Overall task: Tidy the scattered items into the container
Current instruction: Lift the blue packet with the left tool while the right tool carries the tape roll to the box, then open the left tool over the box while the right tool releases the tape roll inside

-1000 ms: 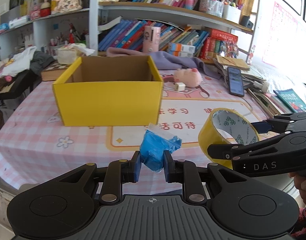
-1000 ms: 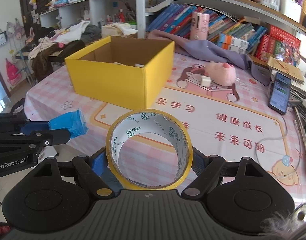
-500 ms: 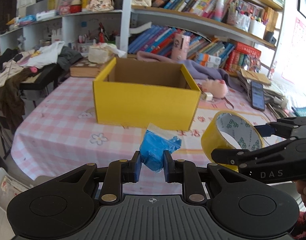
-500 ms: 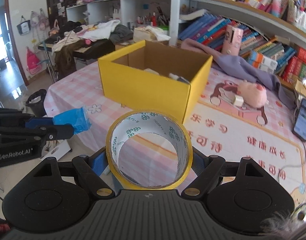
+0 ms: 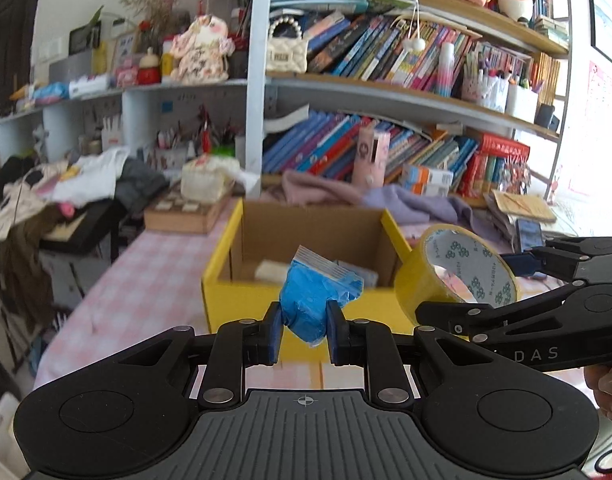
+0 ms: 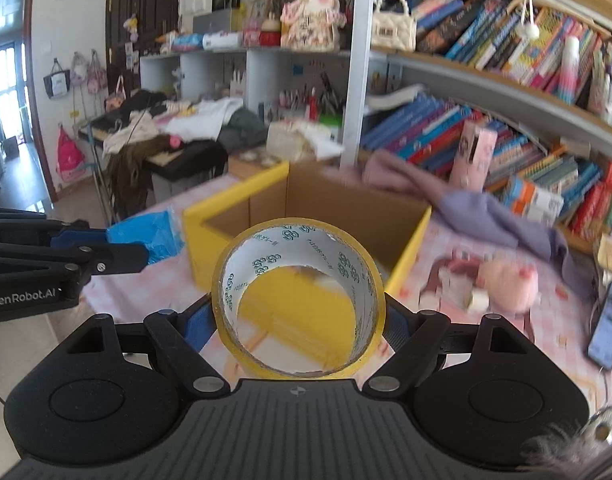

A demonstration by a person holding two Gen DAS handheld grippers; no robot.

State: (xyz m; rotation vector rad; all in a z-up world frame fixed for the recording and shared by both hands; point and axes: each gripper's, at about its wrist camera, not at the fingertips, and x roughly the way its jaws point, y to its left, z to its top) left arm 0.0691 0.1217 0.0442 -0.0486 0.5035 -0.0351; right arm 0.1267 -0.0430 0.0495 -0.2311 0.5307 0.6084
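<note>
Ahead of and below both our fingers lies the open yellow box, nearer our left gripper, clamped on the blue packet, than our right gripper, which grips the tape roll upright across its width.

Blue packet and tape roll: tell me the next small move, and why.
Probably carry both forward over the yellow box before releasing: the left gripper holds the blue packet and the right gripper the tape roll, both short of its opening.
</note>
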